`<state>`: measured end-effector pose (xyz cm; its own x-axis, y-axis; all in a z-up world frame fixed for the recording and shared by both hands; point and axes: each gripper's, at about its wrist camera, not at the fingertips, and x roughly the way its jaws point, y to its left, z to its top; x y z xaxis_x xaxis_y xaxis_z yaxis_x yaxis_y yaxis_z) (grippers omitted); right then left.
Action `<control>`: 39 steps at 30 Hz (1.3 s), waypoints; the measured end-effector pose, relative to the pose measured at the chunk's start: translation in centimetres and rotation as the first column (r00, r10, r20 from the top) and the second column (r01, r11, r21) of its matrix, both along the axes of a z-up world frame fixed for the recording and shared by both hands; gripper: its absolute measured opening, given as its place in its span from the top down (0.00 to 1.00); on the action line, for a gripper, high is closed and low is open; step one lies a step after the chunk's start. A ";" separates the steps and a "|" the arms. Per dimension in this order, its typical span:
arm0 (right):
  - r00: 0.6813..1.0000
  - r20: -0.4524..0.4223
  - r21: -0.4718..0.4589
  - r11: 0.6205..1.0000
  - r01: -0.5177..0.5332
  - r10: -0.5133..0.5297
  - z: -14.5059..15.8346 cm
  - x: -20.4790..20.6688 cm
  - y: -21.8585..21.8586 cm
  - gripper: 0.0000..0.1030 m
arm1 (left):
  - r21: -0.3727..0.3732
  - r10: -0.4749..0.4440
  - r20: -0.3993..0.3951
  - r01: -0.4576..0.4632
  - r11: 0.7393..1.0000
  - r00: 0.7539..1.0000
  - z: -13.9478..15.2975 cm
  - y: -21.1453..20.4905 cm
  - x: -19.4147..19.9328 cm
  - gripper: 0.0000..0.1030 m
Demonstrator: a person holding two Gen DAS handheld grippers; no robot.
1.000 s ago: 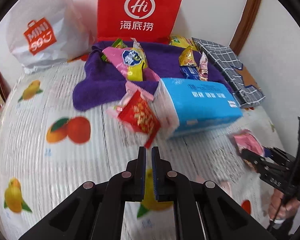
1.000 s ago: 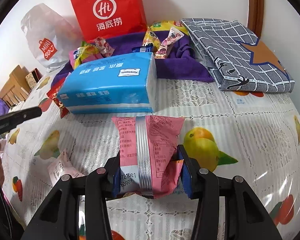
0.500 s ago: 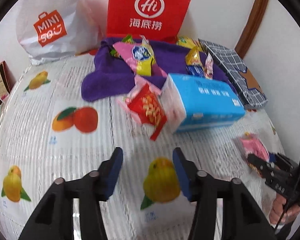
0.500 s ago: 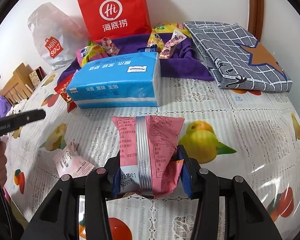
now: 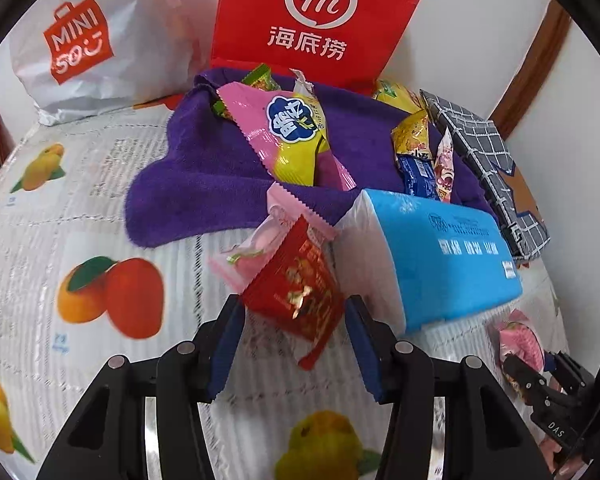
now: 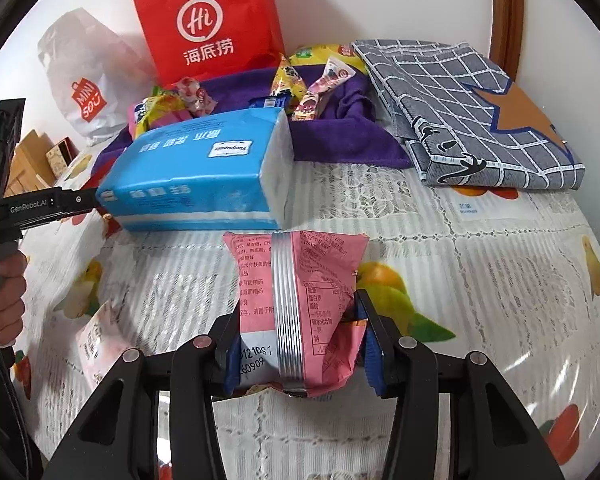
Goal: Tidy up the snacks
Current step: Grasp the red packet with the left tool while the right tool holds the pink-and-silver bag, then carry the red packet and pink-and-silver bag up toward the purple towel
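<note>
A red snack packet lies on the fruit-print tablecloth, partly on a pale pink packet. My left gripper has a finger on each side of the red packet. Its jaws are closing, and the pads stand just off the packet's edges. My right gripper is shut on a pink snack packet, held upright with its printed back facing the camera. A purple towel further back carries several snacks, among them a pink-and-yellow bag.
A blue tissue pack lies right beside the red packet. At the wall stand a red paper bag and a white shopping bag. A folded grey checked cloth lies far right. A small pink packet lies near a person's hand.
My left gripper went from shut to open and moved forward and down, so the red packet now sits between its fingers. The right gripper kept its hold on the pink packet.
</note>
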<state>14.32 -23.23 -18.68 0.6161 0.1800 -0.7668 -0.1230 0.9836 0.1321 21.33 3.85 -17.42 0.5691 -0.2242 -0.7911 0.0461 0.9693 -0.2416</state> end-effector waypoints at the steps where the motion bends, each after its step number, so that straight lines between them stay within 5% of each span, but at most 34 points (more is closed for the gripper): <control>1: 1.000 0.001 0.001 1.000 -0.001 0.001 0.0 0.2 0.0 0.54 | 0.001 0.001 -0.001 -0.001 1.000 1.000 -0.1 -0.1 0.3 0.53; 12: 1.000 0.004 -0.016 1.000 -0.014 0.014 -0.2 1.3 0.5 0.53 | -0.102 -0.040 -0.005 0.039 0.994 0.999 0.3 0.6 -0.4 0.81; 24: 1.000 0.010 -0.016 1.000 -0.023 0.023 0.1 -0.2 1.0 0.53 | -0.090 -0.033 0.012 0.034 0.995 0.999 1.0 2.3 -6.6 0.81; 39: 0.996 0.090 -0.025 1.000 -0.008 0.010 3.4 -3.0 1.2 0.54 | -0.079 -0.055 0.087 0.061 0.995 0.995 3.5 1.1 -9.3 0.81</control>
